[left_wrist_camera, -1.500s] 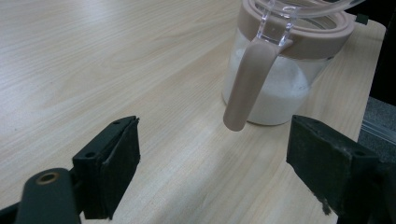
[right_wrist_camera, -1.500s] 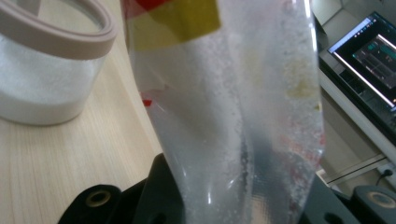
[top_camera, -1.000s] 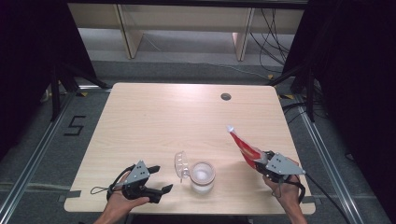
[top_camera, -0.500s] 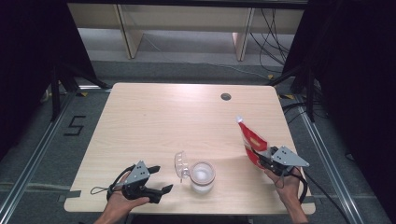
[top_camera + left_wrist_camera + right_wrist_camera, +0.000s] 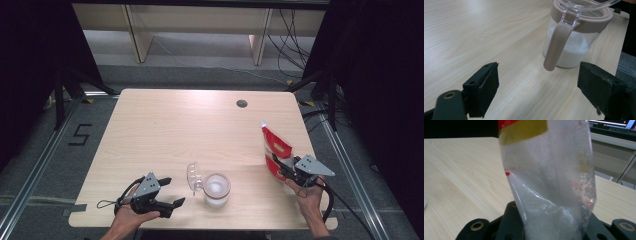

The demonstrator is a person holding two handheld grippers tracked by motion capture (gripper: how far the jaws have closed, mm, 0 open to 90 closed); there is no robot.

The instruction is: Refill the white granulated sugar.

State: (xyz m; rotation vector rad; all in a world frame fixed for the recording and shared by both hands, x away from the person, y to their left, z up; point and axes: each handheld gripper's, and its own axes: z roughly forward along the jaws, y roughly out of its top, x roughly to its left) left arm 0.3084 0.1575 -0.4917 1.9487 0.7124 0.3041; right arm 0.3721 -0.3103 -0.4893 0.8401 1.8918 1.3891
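High view: the red pouch [image 5: 274,150] is standing upright near the table's right edge, clamped low by the right gripper [image 5: 288,171]. The open jar [image 5: 216,189] is sitting to its left, nearer the open, empty left gripper [image 5: 171,193].

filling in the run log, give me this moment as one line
right gripper: shut on bag, upright | left gripper: open, beside jar | jar lid: open
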